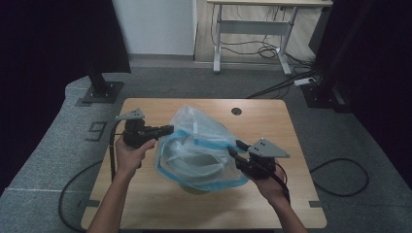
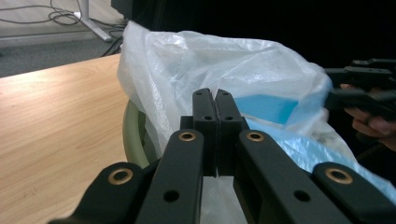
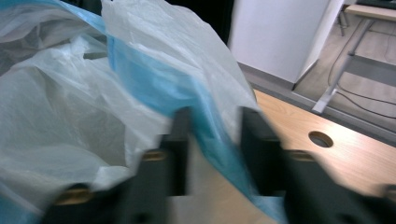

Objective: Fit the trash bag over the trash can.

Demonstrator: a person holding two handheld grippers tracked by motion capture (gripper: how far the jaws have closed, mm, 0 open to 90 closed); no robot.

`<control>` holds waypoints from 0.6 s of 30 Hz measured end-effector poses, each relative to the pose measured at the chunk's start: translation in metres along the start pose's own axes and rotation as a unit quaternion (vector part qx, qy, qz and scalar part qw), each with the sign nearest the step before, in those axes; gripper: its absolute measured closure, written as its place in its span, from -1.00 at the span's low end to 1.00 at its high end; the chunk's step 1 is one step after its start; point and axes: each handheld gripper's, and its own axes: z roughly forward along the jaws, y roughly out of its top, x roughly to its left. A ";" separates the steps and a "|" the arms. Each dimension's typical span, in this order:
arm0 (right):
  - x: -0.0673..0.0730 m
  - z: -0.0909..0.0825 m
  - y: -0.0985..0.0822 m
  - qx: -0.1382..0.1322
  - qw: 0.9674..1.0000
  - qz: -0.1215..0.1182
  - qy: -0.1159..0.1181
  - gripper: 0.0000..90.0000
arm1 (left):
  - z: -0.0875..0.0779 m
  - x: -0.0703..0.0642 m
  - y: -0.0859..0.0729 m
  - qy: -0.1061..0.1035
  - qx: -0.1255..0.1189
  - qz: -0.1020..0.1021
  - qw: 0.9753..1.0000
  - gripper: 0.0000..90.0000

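Held a clear plastic bag with a blue rim over a pale bowl near the table's middle. Left gripper fingers clamped shut on the rim, probably anchoring it. Right gripper fingers partly open, astride the opposite rim without pinching, seemingly to stretch the mouth wide.

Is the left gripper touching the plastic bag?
Touching. In the left gripper view, the left gripper is shut on the bag, with the thin plastic pinched between its closed jaws.

A single mark like the numeral 9 on the grey floor left of the table
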 end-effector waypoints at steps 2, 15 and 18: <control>-0.004 0.002 0.003 -0.008 1.000 0.005 0.003 0.88 | -0.001 0.001 0.000 0.000 0.000 0.001 1.000 1.00; -0.019 -0.005 0.008 -0.051 0.997 0.025 0.044 0.77 | -0.009 0.006 0.000 -0.003 -0.013 -0.003 1.000 1.00; -0.018 -0.006 0.009 -0.049 0.997 0.022 0.050 0.54 | -0.008 0.004 0.000 -0.003 -0.014 -0.002 1.000 1.00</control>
